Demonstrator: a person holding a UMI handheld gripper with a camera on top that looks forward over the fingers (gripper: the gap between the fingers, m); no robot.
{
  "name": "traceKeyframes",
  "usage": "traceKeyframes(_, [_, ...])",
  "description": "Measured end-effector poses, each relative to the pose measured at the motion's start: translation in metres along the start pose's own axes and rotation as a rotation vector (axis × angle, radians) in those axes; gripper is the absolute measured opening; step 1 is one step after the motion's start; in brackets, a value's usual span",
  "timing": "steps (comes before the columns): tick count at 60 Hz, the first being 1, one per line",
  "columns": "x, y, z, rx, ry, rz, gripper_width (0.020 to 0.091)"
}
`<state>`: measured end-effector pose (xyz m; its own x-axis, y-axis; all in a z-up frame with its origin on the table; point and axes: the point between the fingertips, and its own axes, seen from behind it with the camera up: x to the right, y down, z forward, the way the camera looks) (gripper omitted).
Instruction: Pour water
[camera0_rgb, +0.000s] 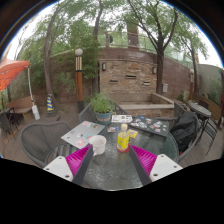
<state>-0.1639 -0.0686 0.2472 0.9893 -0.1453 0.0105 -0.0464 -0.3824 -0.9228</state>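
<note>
— While the gripper (108, 160) hangs with jaws apart and empty, where are the vessels?
— Just beyond its fingers on the glass table (110, 172): a white cup (98, 145), a yellow bottle (123, 137) beside it. Contents indiscernible.

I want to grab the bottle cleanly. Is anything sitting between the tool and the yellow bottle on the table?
Nothing visible does. The small yellow plastic bottle stands just ahead of the open tool, roughly centred between its fingers. The white paper cup stands beside it, off the direct path.
</note>
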Motion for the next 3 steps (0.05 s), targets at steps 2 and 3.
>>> traceKeyframes(2, [-0.002,-0.003,-0.018,0.001,0.002,0.022,0.0832])
traceKeyframes(3, [-0.002,-0.004,-0.025,0.001,0.003,0.031,0.0831])
